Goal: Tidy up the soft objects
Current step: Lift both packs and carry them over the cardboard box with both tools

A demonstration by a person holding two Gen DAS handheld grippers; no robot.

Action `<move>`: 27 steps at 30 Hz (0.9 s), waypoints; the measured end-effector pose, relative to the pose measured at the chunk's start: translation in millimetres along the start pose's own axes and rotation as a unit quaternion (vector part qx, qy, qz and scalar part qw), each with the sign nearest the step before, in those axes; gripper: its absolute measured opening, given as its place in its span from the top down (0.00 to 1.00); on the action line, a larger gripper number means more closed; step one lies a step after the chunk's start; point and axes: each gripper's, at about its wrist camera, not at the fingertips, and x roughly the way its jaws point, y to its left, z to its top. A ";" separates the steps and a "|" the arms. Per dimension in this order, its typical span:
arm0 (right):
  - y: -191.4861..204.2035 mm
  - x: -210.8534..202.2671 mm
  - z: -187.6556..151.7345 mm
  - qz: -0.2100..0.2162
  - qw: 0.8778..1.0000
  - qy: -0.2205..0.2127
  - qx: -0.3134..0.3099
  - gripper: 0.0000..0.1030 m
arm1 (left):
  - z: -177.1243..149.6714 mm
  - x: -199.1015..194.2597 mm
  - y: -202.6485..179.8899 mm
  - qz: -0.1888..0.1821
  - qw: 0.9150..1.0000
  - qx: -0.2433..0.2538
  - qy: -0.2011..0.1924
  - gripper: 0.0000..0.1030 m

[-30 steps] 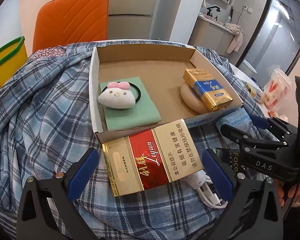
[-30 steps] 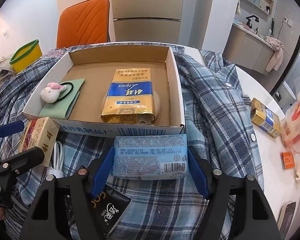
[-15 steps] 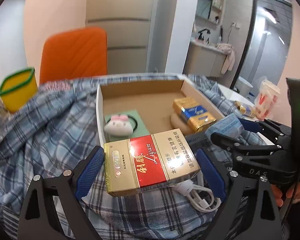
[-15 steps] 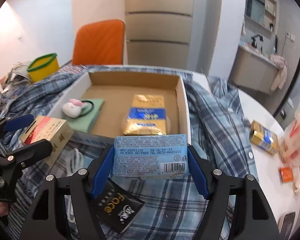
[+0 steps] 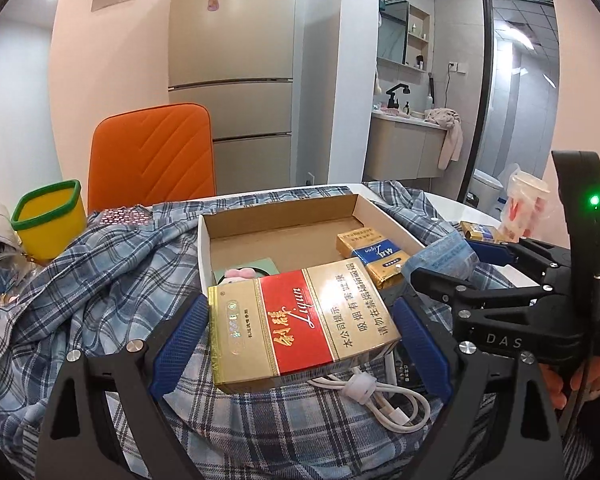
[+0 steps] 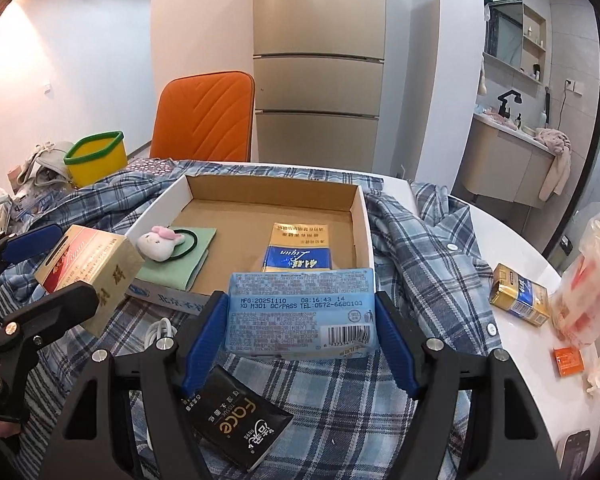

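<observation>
With a plush hair tie on a green cloth (image 6: 180, 258) and a gold-blue packet (image 6: 298, 250) already laid in the shallow cardboard tray (image 6: 362, 216), a red-and-gold carton (image 5: 300, 326) is clamped in the left gripper (image 5: 300, 344) and a pale blue tissue pack (image 6: 302, 312) in the right gripper (image 6: 300, 344), both just short of the tray's 6 o'clock edge and not yet placed.

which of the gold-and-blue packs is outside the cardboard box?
The gold-and-blue pack on the bare white tabletop, right of the plaid shirt. The other pack lies inside the cardboard box.

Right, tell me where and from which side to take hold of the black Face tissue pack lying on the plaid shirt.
Grip the flat black Face tissue pack across its two long edges, coming down from above. It lies flat and skewed on the blue plaid shirt, so turn the tool to match. It is thin and probably soft, so pinch low at the middle. Both tools hold other things now.
</observation>
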 end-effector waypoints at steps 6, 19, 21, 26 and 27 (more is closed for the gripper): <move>0.1 -4.0 0.2 0.000 1.000 -0.010 0.001 0.28 | -0.4 -6.5 -4.9 0.008 1.000 0.008 -0.013 0.10; -8.8 -41.4 53.1 -0.035 0.998 -0.052 0.004 0.28 | 65.1 -29.3 -12.8 0.036 0.995 0.048 -0.082 0.10; -12.3 -43.6 68.7 -0.039 0.998 -0.053 -0.001 0.28 | 81.5 -22.5 -11.0 0.031 0.995 0.048 -0.081 0.10; -16.0 -33.1 101.9 -0.052 0.997 -0.058 -0.001 0.28 | 106.3 3.7 -0.2 0.025 0.996 0.048 -0.066 0.10; -16.4 -28.3 105.1 -0.056 0.997 -0.057 0.000 0.28 | 108.1 10.5 4.4 0.028 0.997 0.044 -0.064 0.10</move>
